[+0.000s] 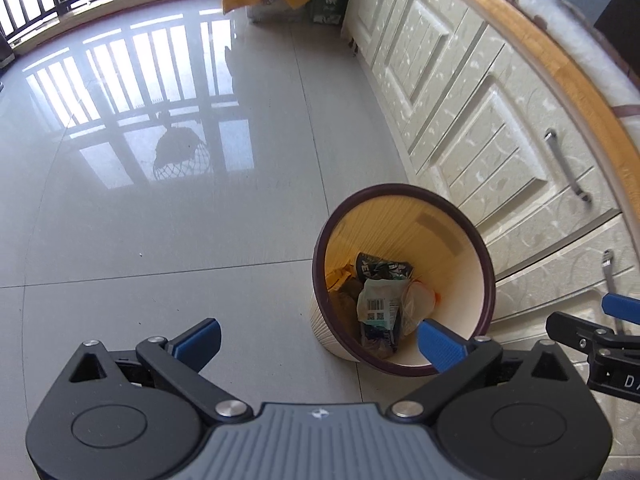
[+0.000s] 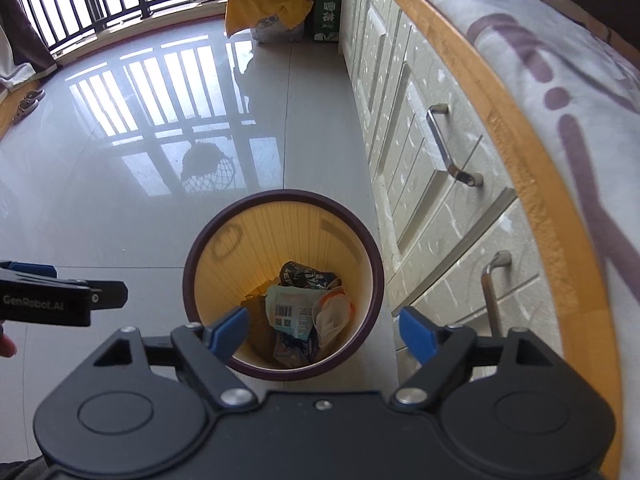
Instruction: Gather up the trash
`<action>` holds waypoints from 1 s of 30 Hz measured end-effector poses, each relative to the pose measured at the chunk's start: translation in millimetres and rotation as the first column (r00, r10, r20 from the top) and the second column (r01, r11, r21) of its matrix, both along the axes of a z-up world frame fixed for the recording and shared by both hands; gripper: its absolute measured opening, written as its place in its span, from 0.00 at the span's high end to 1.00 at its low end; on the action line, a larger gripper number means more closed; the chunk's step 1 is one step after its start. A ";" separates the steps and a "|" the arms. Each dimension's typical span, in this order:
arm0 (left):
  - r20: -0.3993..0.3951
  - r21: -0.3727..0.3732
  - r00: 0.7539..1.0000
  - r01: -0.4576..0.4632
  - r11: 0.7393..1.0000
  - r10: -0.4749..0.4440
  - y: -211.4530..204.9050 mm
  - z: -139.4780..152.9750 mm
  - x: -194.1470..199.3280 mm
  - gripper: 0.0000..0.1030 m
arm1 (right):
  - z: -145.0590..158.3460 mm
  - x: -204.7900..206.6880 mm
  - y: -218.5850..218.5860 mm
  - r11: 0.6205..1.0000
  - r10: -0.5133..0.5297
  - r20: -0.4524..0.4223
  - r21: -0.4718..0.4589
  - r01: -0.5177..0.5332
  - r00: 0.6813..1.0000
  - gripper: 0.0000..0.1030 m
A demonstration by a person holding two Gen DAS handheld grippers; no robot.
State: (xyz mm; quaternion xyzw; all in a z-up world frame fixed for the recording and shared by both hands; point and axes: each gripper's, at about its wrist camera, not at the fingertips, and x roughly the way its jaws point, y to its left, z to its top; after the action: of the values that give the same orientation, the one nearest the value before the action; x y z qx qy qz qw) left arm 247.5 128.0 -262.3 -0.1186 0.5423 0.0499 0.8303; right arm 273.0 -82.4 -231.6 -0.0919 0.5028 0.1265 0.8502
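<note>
Both sets of jaws gape wide, empty — left gripper (image 1: 318, 342) beside the bin (image 2: 374, 280), right gripper (image 2: 322, 330) above it. Inside the bin, wrappers (image 2: 294, 314) lie heaped. Just beyond stands the cabinet (image 2: 404, 152); farther off, a yellow cloth (image 2: 264, 10).

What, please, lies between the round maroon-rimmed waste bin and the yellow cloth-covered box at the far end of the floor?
Only bare glossy grey floor tile separates the bin from the box, in both wrist views.
</note>
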 end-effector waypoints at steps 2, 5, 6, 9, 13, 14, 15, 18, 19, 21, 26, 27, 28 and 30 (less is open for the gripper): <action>0.009 0.007 1.000 0.004 1.000 -0.004 -0.4 9.7 -5.9 0.00 | 7.4 -5.2 -1.8 1.000 -0.007 0.008 0.011 0.007 1.000 0.12; 0.022 0.026 1.000 0.015 1.000 -0.015 -3.4 23.8 -15.2 0.00 | 20.8 -13.6 -4.4 1.000 -0.016 0.027 0.021 0.016 0.999 0.09; 0.027 0.034 0.999 0.018 0.999 -0.018 -3.8 28.0 -18.1 0.00 | 25.4 -16.5 -5.7 0.999 -0.020 0.034 0.026 0.019 0.999 0.09; 0.056 0.052 0.998 0.024 0.998 -0.027 -4.0 44.0 -29.2 0.00 | 39.6 -25.9 -9.2 0.999 -0.033 0.056 0.037 0.031 0.998 0.07; 0.091 0.074 0.995 0.026 0.997 -0.032 -5.8 64.0 -44.9 0.00 | 56.7 -40.3 -15.1 0.998 -0.046 0.086 0.046 0.042 0.995 0.07; 0.100 0.078 0.994 0.025 0.997 -0.033 -6.3 68.8 -48.6 0.00 | 60.3 -43.7 -16.5 0.998 -0.049 0.093 0.048 0.045 0.994 0.06; 0.109 0.083 0.993 0.024 0.996 -0.033 -6.8 73.4 -52.3 0.00 | 64.4 -47.7 -18.5 0.998 -0.052 0.101 0.049 0.047 0.994 0.06; 0.128 0.095 0.991 0.029 0.995 -0.041 -8.4 84.7 -61.9 0.00 | 74.6 -59.4 -24.1 0.997 -0.063 0.125 0.057 0.056 0.990 0.05; 0.134 0.100 0.990 0.032 0.994 -0.045 -9.6 88.5 -65.6 0.00 | 79.3 -63.6 -25.3 0.996 -0.067 0.133 0.060 0.060 0.989 0.04; 0.142 0.112 0.989 0.034 0.993 -0.050 -11.9 95.4 -72.8 0.00 | 87.4 -71.9 -28.1 0.996 -0.075 0.150 0.067 0.066 0.986 0.04; 0.171 0.143 0.984 0.031 0.989 -0.055 -19.5 111.1 -90.5 0.00 | 105.3 -92.2 -37.4 0.993 -0.099 0.184 0.085 0.085 0.978 0.04; 0.177 0.139 0.983 0.033 0.990 -0.058 -20.3 114.1 -93.2 0.00 | 108.6 -96.9 -39.8 0.992 -0.104 0.192 0.087 0.089 0.976 0.04; 0.183 0.134 0.981 0.035 0.990 -0.059 -21.0 117.1 -96.8 0.00 | 111.7 -101.1 -42.0 0.992 -0.110 0.200 0.087 0.094 0.974 0.04; 0.194 0.130 0.979 0.037 0.991 -0.062 -23.5 122.5 -103.5 0.00 | 116.3 -109.7 -46.4 0.991 -0.121 0.213 0.088 0.104 0.970 0.03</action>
State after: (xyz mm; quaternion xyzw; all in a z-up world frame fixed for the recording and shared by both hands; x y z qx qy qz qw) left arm 144.0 104.5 -139.8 -0.0571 0.4556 0.0510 0.8869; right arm 163.3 -128.8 -115.3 -0.0440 0.4059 0.0864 0.9087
